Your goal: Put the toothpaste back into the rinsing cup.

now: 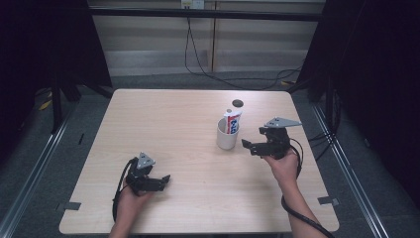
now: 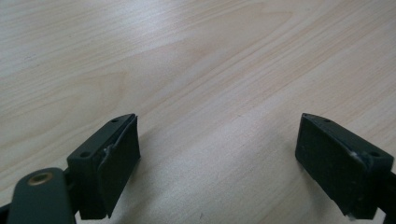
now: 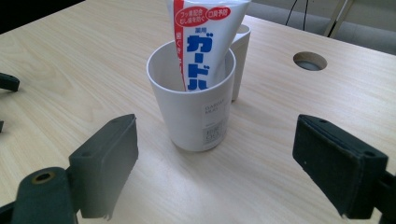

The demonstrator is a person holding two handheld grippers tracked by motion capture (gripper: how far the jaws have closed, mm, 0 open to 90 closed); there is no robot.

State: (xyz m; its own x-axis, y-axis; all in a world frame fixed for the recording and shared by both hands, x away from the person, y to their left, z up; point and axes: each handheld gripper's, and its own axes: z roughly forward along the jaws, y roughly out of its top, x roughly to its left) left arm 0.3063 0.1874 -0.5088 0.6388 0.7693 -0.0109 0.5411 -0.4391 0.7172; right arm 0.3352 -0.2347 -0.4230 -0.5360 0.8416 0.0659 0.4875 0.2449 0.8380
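Right gripper [image 3: 215, 168]: jaws spread wide, nothing held, aimed at white cup [image 3: 198, 105] standing upright just ahead of and between the fingertips [image 3: 109, 158], not touching either.

Toothpaste tube [image 3: 203, 42]: upright inside the cup, leaning against the far rim, upper half projecting above it. Cup handle on the far side from the fingers.

Left gripper [image 2: 217, 163]: jaws likewise apart and empty, bare table [image 2: 196, 60] ahead; in the high view, well apart from the cup [image 1: 227, 135], near the front edge.

Handling, judged:
- Cup: likely light, rigid plastic, smooth-walled, prone to slip or tip under an off-centre squeeze. Grip across the body at mid-height, one pad on each side.
- Tube: soft, light, yields under pressure. Grip on the projecting flat upper part, gently.

Round hole [image 3: 309, 61] in the table beyond the right-hand finger: no obstruction.
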